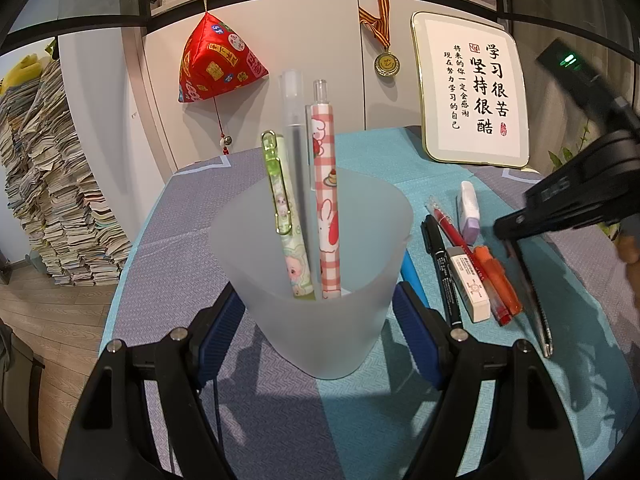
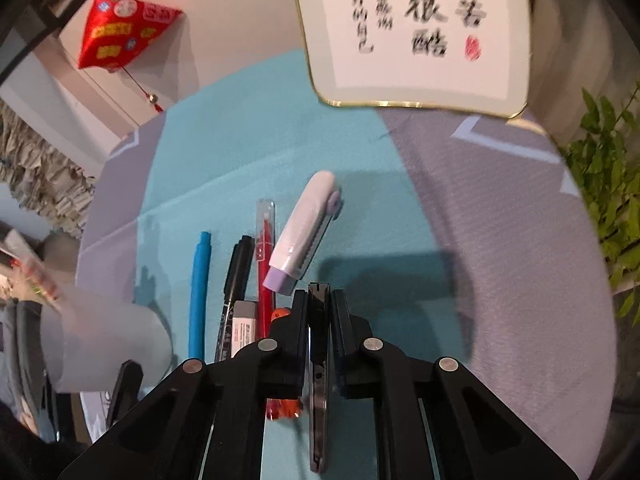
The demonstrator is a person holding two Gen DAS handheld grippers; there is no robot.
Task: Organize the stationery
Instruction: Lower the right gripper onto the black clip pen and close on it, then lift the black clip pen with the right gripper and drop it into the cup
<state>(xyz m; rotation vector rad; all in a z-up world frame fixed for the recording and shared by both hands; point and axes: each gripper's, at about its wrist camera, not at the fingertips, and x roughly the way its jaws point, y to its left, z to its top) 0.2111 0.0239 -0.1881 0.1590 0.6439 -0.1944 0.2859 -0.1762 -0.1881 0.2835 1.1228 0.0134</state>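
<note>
My left gripper [image 1: 318, 312] is shut on a frosted pen cup [image 1: 312, 272] that holds three pens: green [image 1: 286, 216], clear [image 1: 296, 136] and red-checked [image 1: 326, 200]. My right gripper [image 2: 319, 300] is shut on a dark grey pen [image 2: 319, 380], which hangs point-down in the left wrist view [image 1: 536, 300], to the right of the cup. On the cloth lie a blue pen [image 2: 199, 292], a black marker [image 2: 236, 280], a red pen [image 2: 265, 260], a white eraser [image 1: 468, 286], an orange marker [image 1: 500, 280] and a white-purple correction tape [image 2: 302, 228].
A framed calligraphy board [image 1: 472, 92] leans at the back of the table. A red ornament [image 1: 218, 60] and a medal [image 1: 386, 62] hang on the cabinet. A green plant [image 2: 612, 200] stands at the right. Stacked papers [image 1: 52, 184] stand on the floor at the left.
</note>
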